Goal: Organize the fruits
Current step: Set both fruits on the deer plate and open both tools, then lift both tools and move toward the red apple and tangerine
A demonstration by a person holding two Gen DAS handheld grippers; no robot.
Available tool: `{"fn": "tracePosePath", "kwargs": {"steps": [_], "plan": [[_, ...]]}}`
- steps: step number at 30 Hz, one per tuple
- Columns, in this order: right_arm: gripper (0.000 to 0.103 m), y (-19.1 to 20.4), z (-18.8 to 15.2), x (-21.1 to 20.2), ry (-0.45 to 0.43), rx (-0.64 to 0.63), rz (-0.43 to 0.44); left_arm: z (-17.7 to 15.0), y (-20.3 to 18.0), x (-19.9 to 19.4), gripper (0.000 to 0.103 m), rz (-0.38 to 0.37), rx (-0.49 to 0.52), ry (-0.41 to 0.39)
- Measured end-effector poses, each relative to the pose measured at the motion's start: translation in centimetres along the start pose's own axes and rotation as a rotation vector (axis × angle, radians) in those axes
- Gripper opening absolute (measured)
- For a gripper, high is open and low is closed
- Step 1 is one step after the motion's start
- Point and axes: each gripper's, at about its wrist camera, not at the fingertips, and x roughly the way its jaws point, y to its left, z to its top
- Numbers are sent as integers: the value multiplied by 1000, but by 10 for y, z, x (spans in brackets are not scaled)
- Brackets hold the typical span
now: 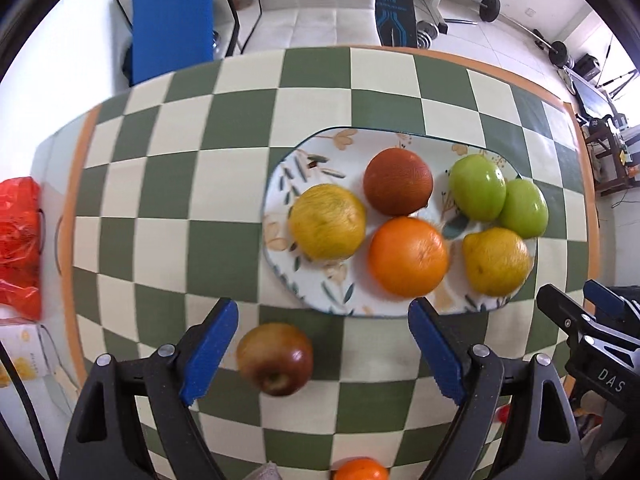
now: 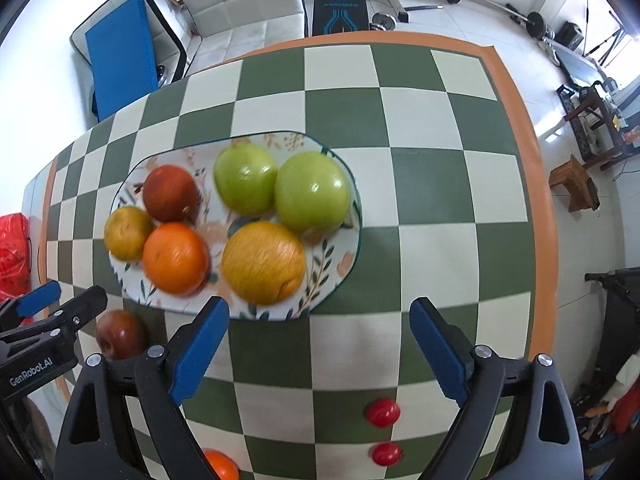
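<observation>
A floral oval plate [image 1: 316, 152] [image 2: 340, 256] on the checked table holds two green apples [image 1: 476, 186] [image 2: 312, 190], a dark red fruit [image 1: 398, 188] [image 2: 170, 192], an orange [image 1: 408, 256] [image 2: 176, 258] and two yellow citrus fruits [image 1: 326, 222] [image 2: 264, 262]. A red apple [image 1: 276, 358] [image 2: 118, 334] lies on the cloth in front of the plate, between the fingers of my open left gripper [image 1: 324, 344]. My right gripper [image 2: 320, 344] hangs open over bare cloth near the plate's front right edge. Two small red tomatoes [image 2: 382, 412] lie below it.
Another orange [image 1: 360, 472] [image 2: 220, 464] sits at the near table edge. A red plastic bag [image 1: 18, 240] lies off the left end of the table. A white sofa, a blue mat and gym weights stand beyond the far edge.
</observation>
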Motion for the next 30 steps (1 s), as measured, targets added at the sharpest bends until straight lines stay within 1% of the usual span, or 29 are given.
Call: {"fn": "tracePosePath", "kwargs": {"steps": [5,11,16,21,30], "plan": [[94,7,-21,-29,-59,-5,-7,-20,4,-22,87,6,8,-41],[94,12,-42,-70,-143,-23,-19,-44,0,-65,87,5,9,-151],[94,13,-66,-103,-193,-24,-7,-67,1,-96,87,-4,9,-208],[94,15,-92,-139,-262,-30,-18,-91,1,-124,87,-8,20,-264],[94,14,-132,-196,-354,-23,-4,-123,-6,-172,87,-49,47,-357]]}}
